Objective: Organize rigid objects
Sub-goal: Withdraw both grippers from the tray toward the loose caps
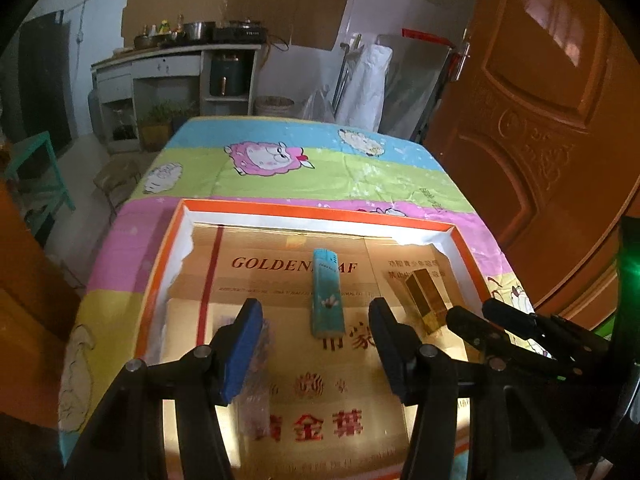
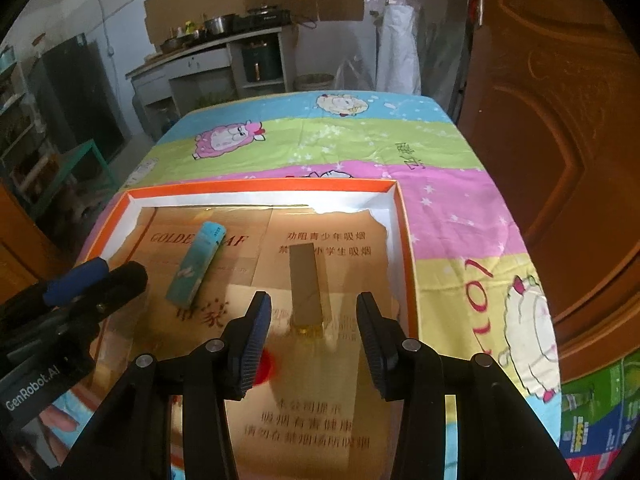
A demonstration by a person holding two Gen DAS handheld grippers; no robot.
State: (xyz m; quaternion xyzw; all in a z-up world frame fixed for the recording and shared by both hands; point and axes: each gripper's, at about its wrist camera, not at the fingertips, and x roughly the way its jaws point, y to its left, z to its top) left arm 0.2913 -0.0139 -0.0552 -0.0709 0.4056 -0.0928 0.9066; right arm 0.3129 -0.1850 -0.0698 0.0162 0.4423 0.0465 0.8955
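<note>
Both grippers hover over the orange-rimmed tray (image 2: 404,240), jaws apart, nothing held. Left gripper (image 1: 316,344) lines up on the teal box (image 1: 326,294), which lies flat on the gold liner at its 12 o'clock, just beyond the tips. Right gripper (image 2: 314,336) lines up on the gold box (image 2: 306,284), also at its 12 o'clock, near end between the pads. Judgement: grasp comes next. Straddle each box across its narrow sides, descend square, close gently. The glossy liner looks slick, so pushing could slide the boxes.
</note>
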